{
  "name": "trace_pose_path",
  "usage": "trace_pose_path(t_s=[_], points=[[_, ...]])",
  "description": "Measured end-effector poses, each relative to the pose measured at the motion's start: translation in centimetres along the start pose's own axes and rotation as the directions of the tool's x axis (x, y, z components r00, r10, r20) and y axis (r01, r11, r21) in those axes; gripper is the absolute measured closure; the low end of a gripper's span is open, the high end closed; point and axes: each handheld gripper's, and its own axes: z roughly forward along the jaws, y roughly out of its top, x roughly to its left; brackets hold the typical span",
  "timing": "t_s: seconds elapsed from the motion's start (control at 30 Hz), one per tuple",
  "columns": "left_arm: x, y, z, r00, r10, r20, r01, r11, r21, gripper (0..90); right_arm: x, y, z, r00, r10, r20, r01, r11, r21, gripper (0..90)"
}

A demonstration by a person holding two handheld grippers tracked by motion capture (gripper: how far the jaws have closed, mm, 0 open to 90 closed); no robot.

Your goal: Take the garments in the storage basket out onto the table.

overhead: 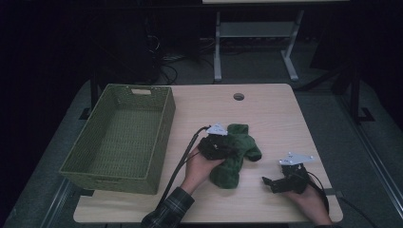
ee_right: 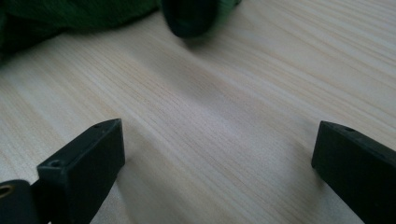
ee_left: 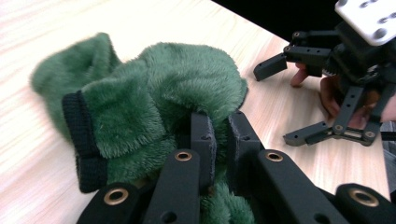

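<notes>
1. At nine o'clock we see the green basket (overhead: 119, 137).
2. Our left gripper (ee_left: 219, 135) pinches the green plush socks (overhead: 235, 154) — table centre.
3. At four o'clock, our right gripper (overhead: 267, 181) — jaws wide apart.

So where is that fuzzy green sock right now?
In the high view the green sock lies on the table right of the green basket, pinched by the left hand-held gripper; the right hand-held gripper sits nearby.
</notes>
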Motion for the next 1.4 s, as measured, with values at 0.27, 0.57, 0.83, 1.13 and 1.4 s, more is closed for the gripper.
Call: trace_pose_path(t_s=[0.27, 0.57, 0.83, 1.13, 1.4], points=[[0.6, -0.8, 3.5, 0.9998, 0.012, 0.015, -0.013, 0.9991, 0.04, 82.0, 0.0, 0.0, 0.0, 1.0, -0.001, -0.001, 0.001, 1.0, 0.0, 2.1], [0.5, -0.5, 2.9, 0.9989, 0.044, 0.015, -0.044, 0.9982, 0.041, 62.4, 0.0, 0.0, 0.0, 1.0, -0.001, -0.001, 0.001, 1.0, 0.0, 2.1], [0.3, -0.5, -0.8, 0.9979, 0.065, 0.004, -0.065, 0.9976, 0.023, 49.9, 0.0, 0.0, 0.0, 1.0, 0.0, 0.001, 0.0, 1.0, -0.001, 2.1], [1.4, -2.2, -4.2, 0.9972, 0.045, -0.059, -0.045, 0.999, 0.005, 50.0, 0.2, 0.5, -0.9, 0.9999, 0.013, 0.003, -0.013, 1.0, -0.004, 18.9], [2.4, -4.1, -5.3, 0.9948, 0.016, -0.1, -0.018, 0.9997, -0.015, 49.8, 1.1, 1.5, -2.3, 0.9963, -0.008, -0.085, 0.001, 0.997, -0.081, 33.0]])
